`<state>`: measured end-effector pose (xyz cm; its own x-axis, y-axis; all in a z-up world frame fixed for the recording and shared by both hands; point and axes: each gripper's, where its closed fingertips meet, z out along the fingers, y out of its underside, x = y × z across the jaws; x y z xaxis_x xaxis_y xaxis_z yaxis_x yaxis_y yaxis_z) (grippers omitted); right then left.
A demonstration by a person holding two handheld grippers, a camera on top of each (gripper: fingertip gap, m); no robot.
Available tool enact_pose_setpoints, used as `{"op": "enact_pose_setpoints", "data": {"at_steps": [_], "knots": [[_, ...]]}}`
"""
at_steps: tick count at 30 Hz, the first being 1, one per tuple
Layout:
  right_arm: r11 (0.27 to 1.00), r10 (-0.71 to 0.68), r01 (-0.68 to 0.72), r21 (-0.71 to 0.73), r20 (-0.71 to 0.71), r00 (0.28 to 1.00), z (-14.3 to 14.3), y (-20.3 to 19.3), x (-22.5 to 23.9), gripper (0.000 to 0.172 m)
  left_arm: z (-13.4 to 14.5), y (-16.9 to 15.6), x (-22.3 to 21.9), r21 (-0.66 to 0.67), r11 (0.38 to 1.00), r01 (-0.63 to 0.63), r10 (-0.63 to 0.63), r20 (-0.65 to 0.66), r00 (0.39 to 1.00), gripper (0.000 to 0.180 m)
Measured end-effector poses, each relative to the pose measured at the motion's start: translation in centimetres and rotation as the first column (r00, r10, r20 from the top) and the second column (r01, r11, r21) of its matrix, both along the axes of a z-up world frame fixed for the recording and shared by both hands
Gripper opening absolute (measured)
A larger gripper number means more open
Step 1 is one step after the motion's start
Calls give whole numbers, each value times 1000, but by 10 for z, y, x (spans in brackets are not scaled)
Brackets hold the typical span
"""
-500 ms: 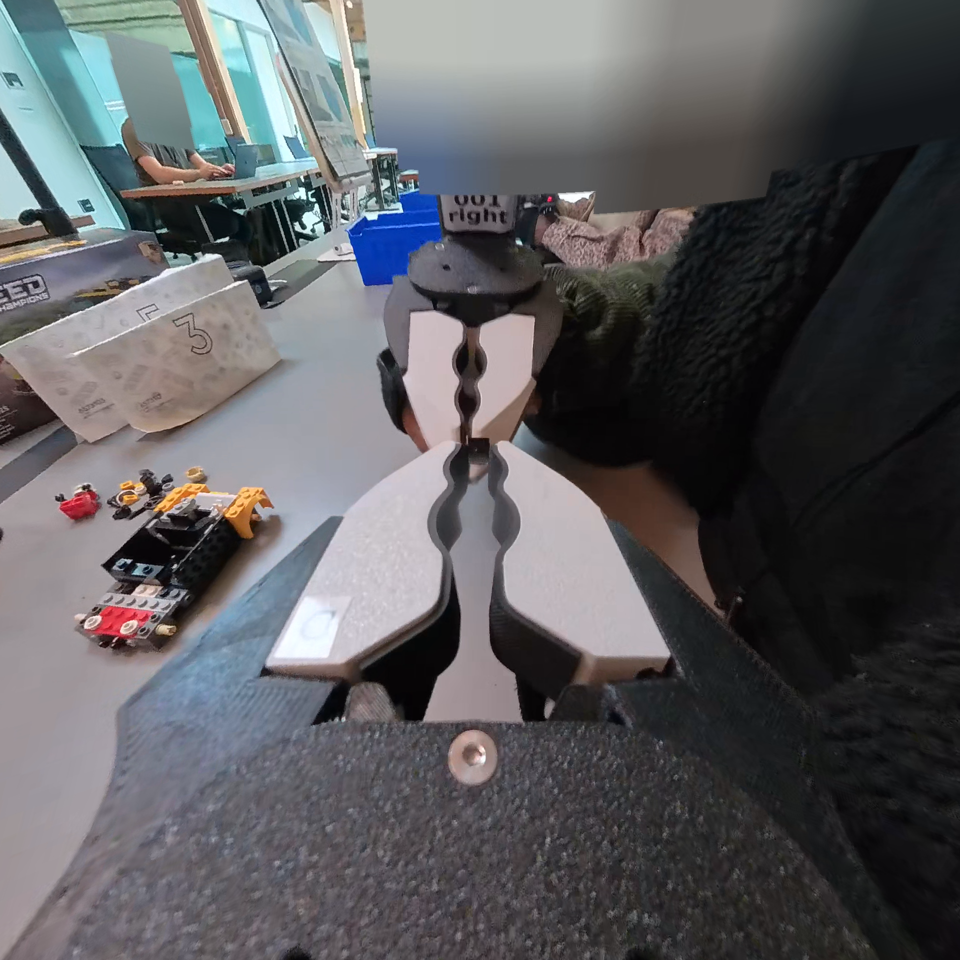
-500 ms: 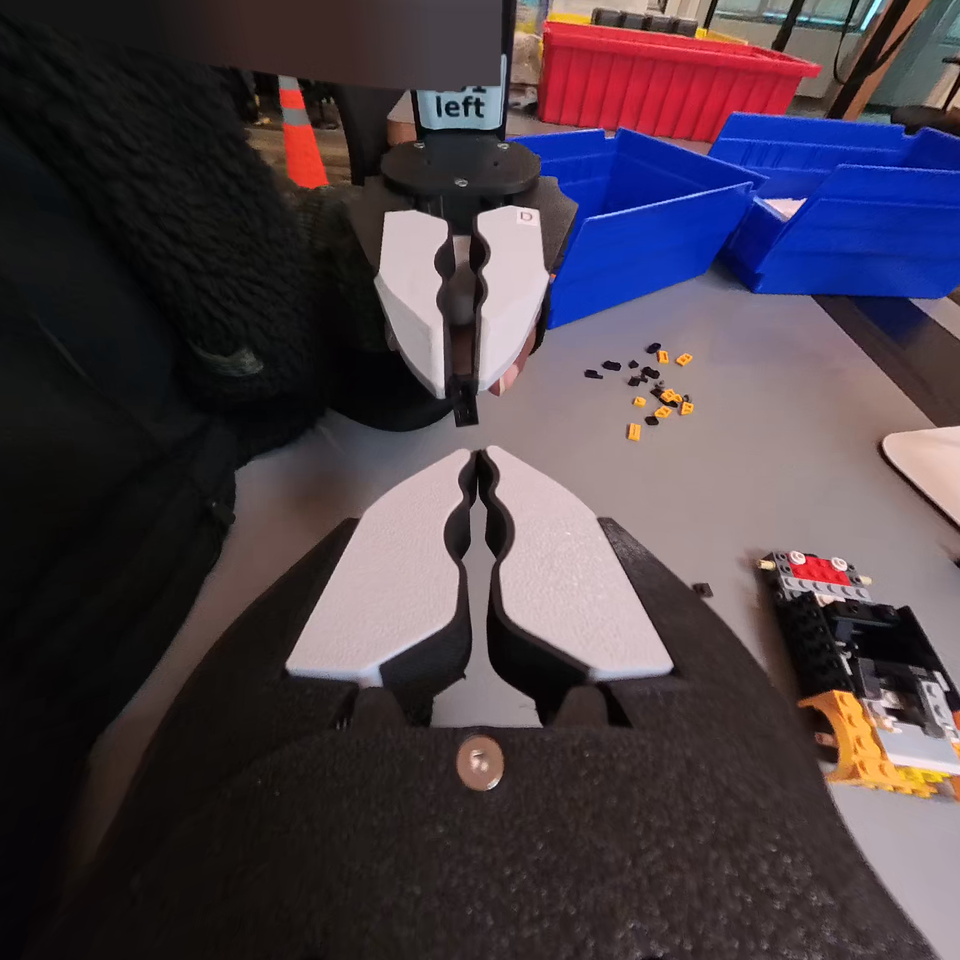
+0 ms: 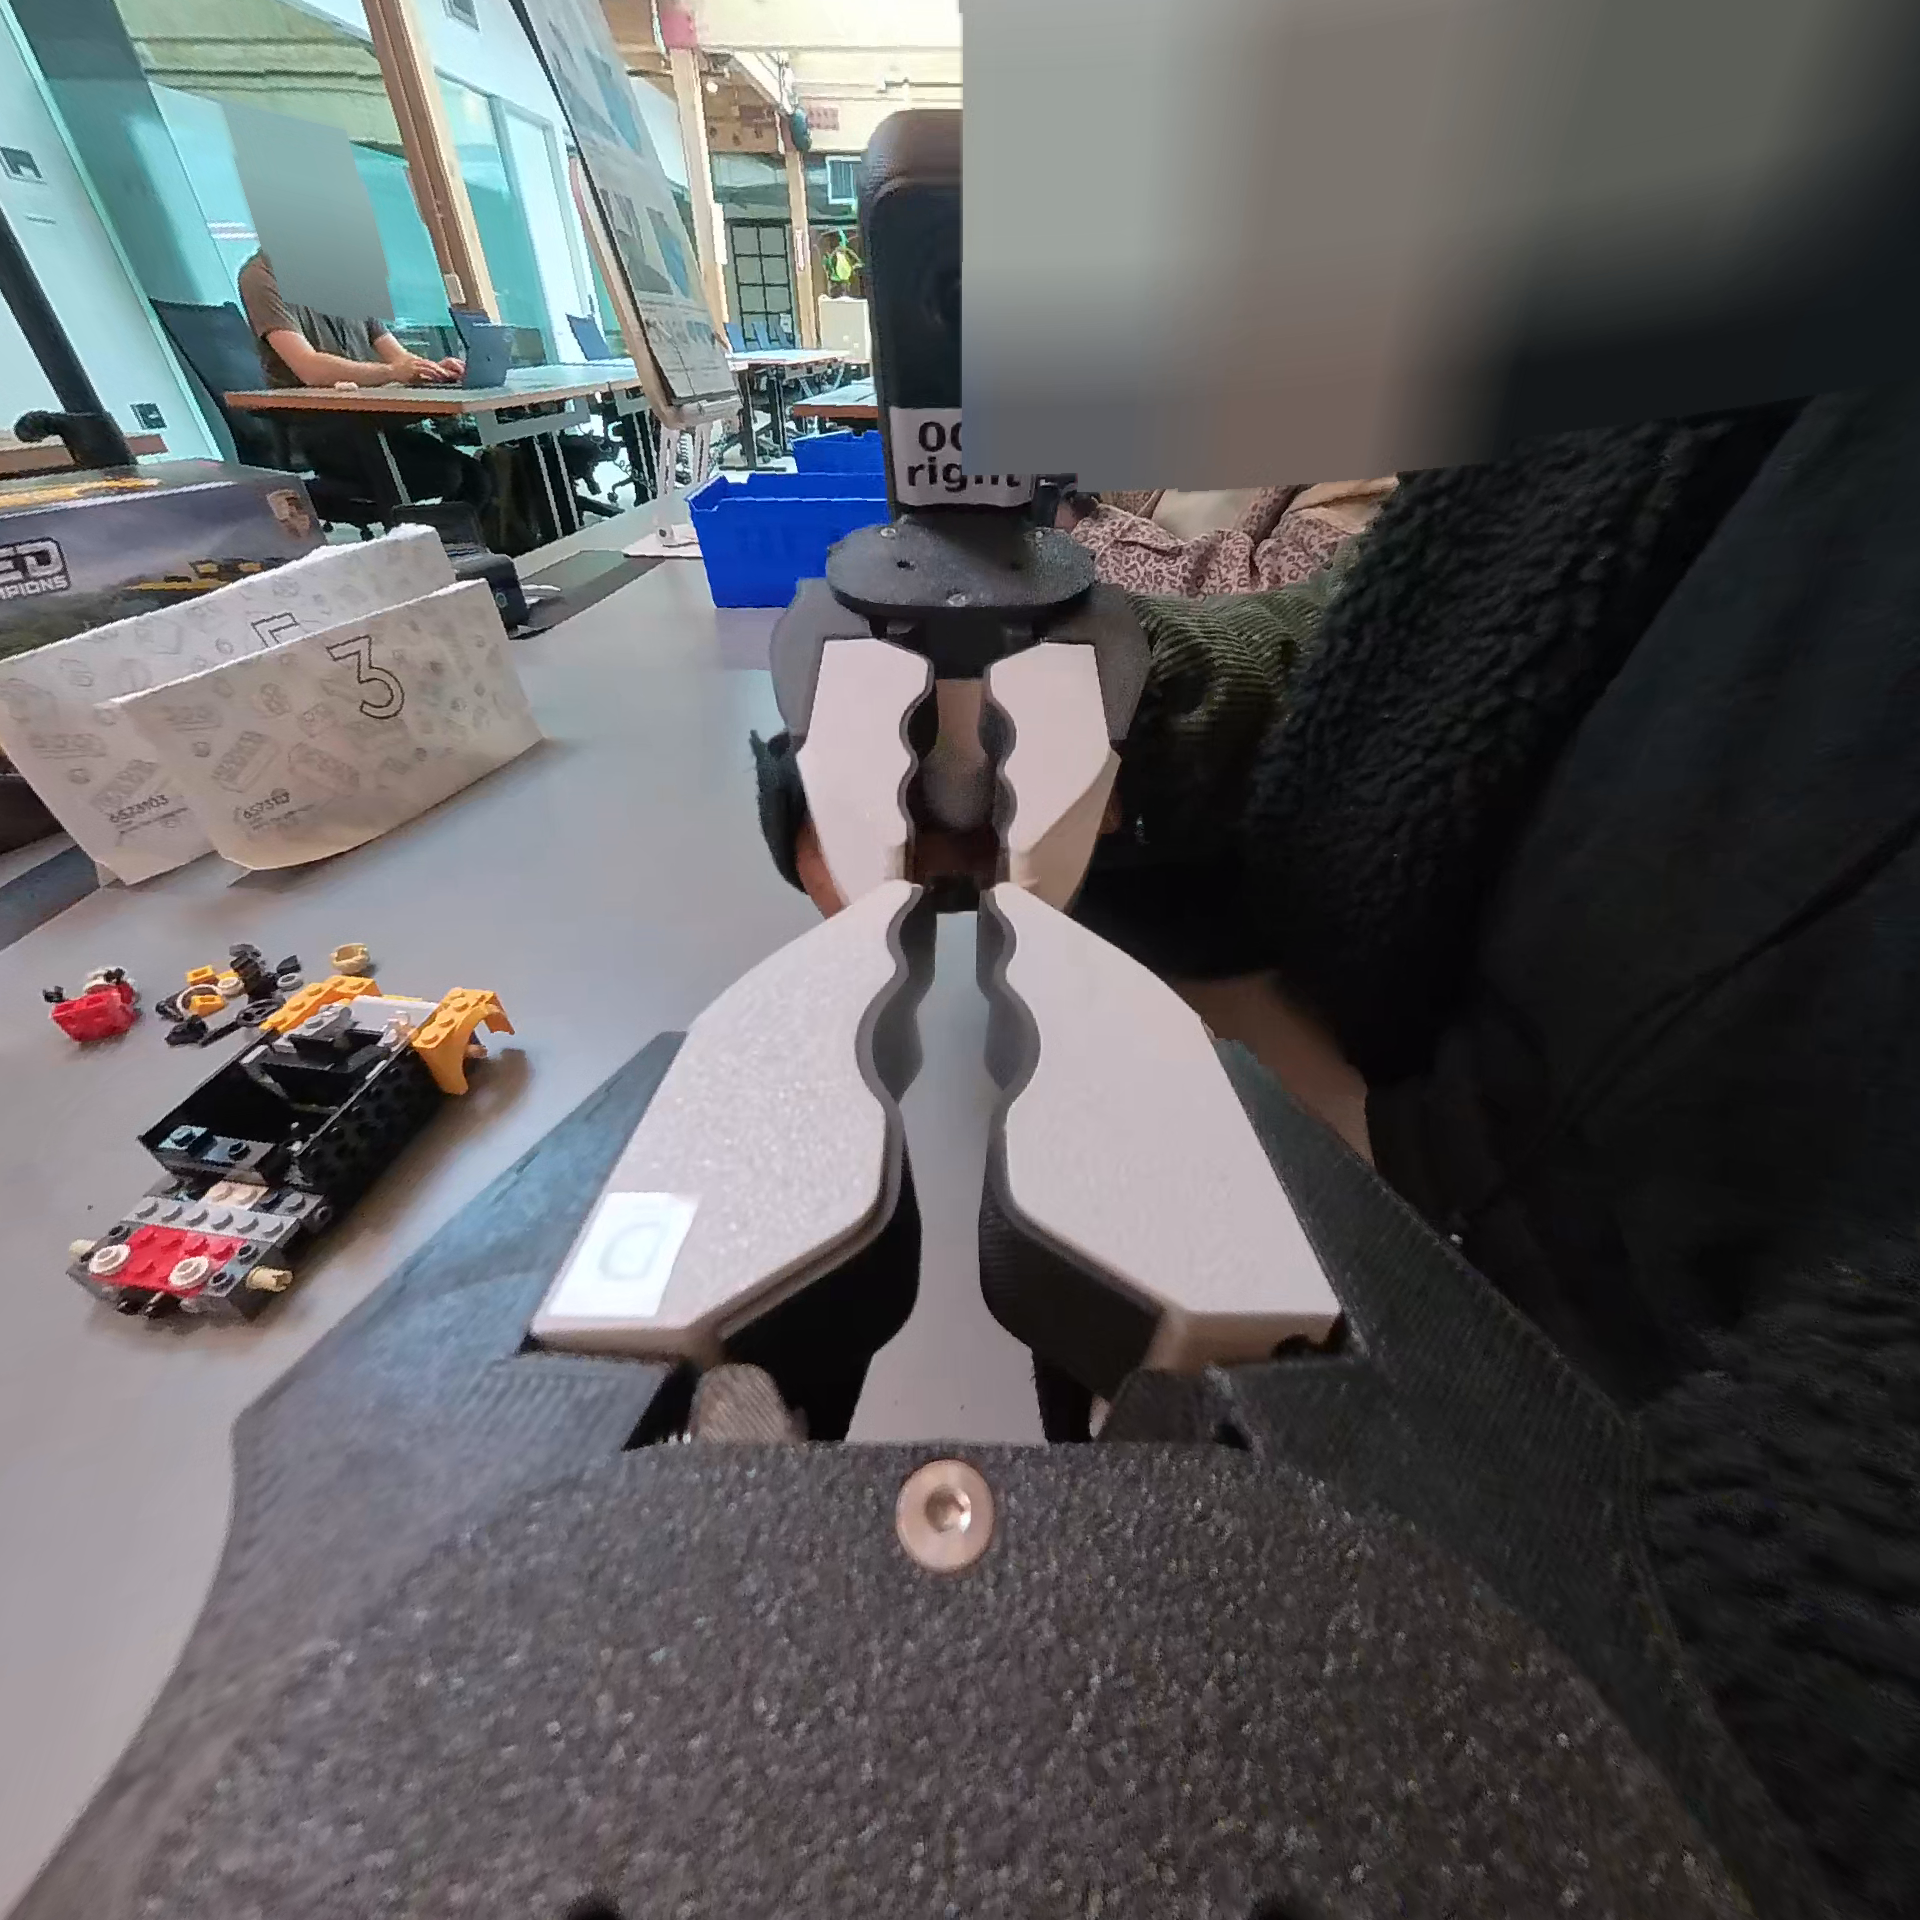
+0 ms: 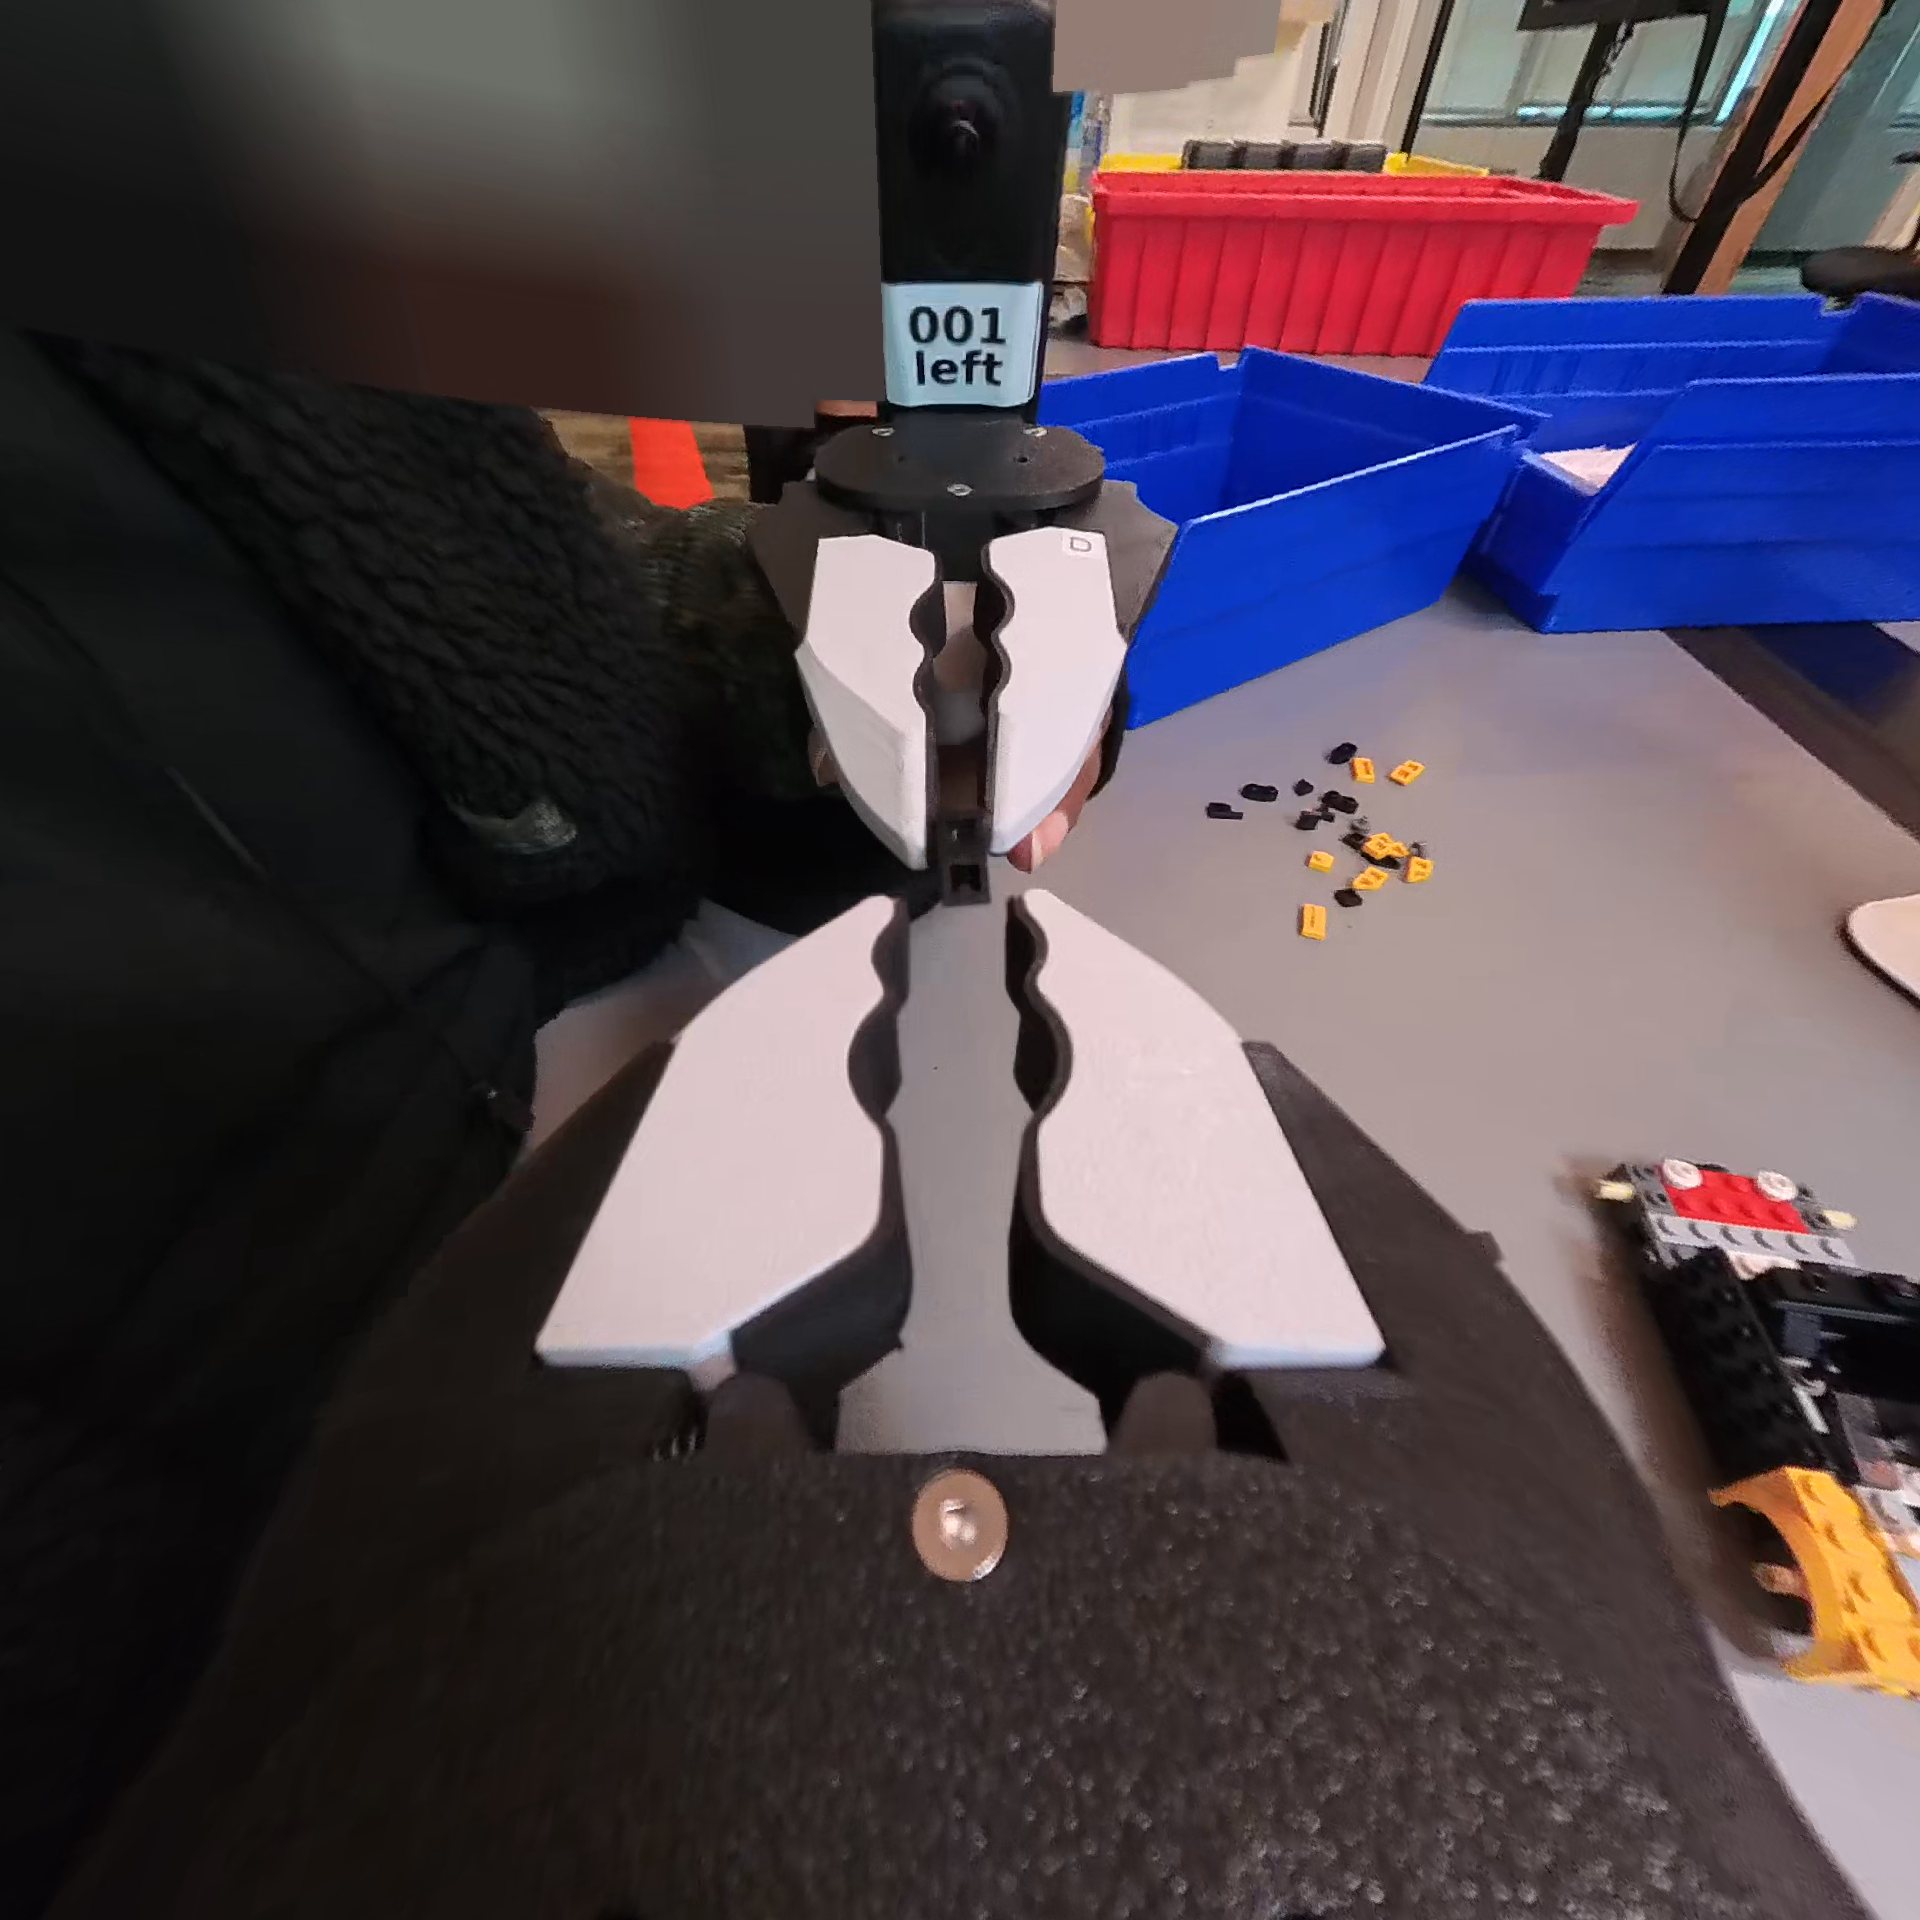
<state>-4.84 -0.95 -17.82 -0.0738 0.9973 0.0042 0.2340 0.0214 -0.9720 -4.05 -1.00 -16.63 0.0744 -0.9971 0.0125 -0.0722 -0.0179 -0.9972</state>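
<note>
My left gripper is shut on a small black brick piece. The piece sticks out past its fingertips and also shows dimly in the left wrist view. My right gripper faces the left one tip to tip above the grey table. It is open, and the end of the black piece sits just at the mouth of its jaws, with a gap to each pad. In the right wrist view the left gripper shows with a fingertip of the hand behind it. In the left wrist view the right gripper shows open.
A partly built black, orange and red brick car lies on the table, also in the right wrist view. Loose small black and orange pieces lie near blue bins. White paper bags stand at the far left. A dark fleece sleeve is close by. Both grippers' tips are close together, under 4 cm apart.
My right gripper was shut half a second ago and has opened. The two grippers have come closer, so the black piece now reaches the mouth of the right jaws.
</note>
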Motion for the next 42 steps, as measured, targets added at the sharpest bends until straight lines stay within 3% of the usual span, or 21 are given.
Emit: {"op": "enact_pose_setpoints", "data": {"at_steps": [8, 15, 19, 29, 35, 37, 38, 42], "knots": [[1000, 18, -18, -10, -32, 999, 6, -1, 2, 8, -3, -2, 2, -3, 1000, 12, -12, -10, 1000, 8], [992, -44, 30, 121, 116, 992, -13, 6, 2, 8, -13, 4, 0, -23, 1000, 0, -2, -85, 996, 18], [988, -36, 13, 151, 152, 988, -19, 2, 0, 8, -22, -1, 2, -17, 1000, 24, -27, -144, 989, 8], [985, -39, -11, 170, 286, 957, -51, -6, -7, 7, -42, -10, 1, 48, 997, 58, -42, -283, 958, 7], [989, -36, -6, 150, 277, 960, -52, -6, -8, 7, -39, -12, 1, 35, 997, 69, -59, -245, 968, 7], [983, -27, -45, 178, 385, 923, -76, -10, -9, 6, -5, -25, 9, 4, 991, 132, -131, -61, 989, 0], [980, -7, -77, 183, 415, 910, -88, -17, -12, 7, 1, -27, 13, 32, 989, 142, -140, -54, 989, 0], [989, -33, -20, 148, 347, 937, -71, -4, -12, 7, -1, -6, -1, 30, 999, 46, -44, -60, 997, 0]]}}
